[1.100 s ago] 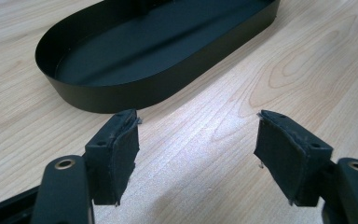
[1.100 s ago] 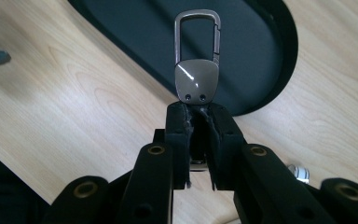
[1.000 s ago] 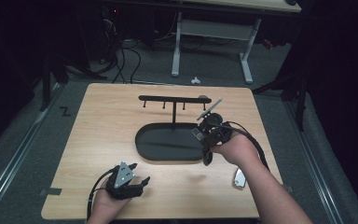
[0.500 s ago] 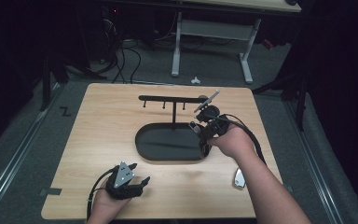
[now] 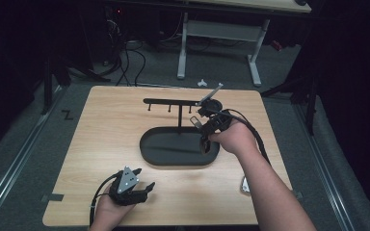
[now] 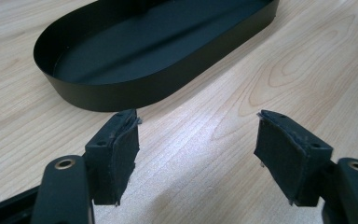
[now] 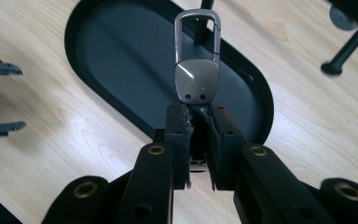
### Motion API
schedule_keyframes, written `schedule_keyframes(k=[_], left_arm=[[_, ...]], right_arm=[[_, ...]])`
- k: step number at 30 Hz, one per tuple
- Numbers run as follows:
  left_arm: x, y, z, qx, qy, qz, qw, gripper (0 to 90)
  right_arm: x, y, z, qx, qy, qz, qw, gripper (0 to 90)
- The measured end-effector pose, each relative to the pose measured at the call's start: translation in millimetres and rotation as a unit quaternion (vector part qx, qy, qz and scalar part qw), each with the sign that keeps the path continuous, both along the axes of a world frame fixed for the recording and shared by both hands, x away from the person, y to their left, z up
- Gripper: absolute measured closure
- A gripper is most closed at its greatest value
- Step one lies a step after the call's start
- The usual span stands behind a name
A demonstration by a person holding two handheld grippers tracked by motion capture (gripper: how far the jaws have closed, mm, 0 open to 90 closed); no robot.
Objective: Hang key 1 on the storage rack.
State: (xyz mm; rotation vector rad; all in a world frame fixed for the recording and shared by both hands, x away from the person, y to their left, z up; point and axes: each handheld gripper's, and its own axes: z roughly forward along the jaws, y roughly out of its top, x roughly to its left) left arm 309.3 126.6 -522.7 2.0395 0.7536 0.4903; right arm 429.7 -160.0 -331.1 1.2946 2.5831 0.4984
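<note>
Above the pale wooden table (image 5: 120,120), the high view has the right gripper (image 5: 203,126) raised over the far end of the shallow black oval metal tray (image 5: 173,159), beside the black T-shaped stand with its row of small hooks (image 5: 173,102). Judging by this, the hanging step is yet to be done. At the near edge, the left gripper (image 5: 142,188) rests low on the table, well apart from the tray.

Along the left gripper view, the two padded jaws stand apart with nothing between them, bare wood beneath and the tray's wall (image 6: 121,95) ahead.

Along the right gripper view, the jaws are clamped on the base of a silver metal keychain clip with a spring-gate loop (image 7: 196,70), which stands up over the tray floor. The pickup looks complete; what remains, as I judge it, is hooking the loop onto the stand.
</note>
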Motion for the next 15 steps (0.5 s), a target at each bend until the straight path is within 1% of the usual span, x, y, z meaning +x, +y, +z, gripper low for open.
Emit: schedule_keyframes(k=[9,10,12,15], left_arm=[[0.1,0.6,0.0,-0.001,0.001,-0.001,1.0,30.3],[0.2,0.5,-0.1,-0.001,0.001,0.0,1.0,30.3],[0.2,0.4,-0.3,-0.001,0.002,0.0,1.0,30.3],[0.3,0.5,-0.3,0.0,0.002,-0.001,1.0,30.3]], right_arm=[[10.3,7.4,6.1,0.003,-0.008,0.0,1.0,80.5],[12.6,7.6,8.5,0.008,-0.011,-0.005,0.9999,80.6],[15.6,7.6,9.8,0.01,-0.013,-0.006,0.9998,80.5],[17.8,8.4,10.0,0.008,-0.013,-0.009,0.9998,80.6]])
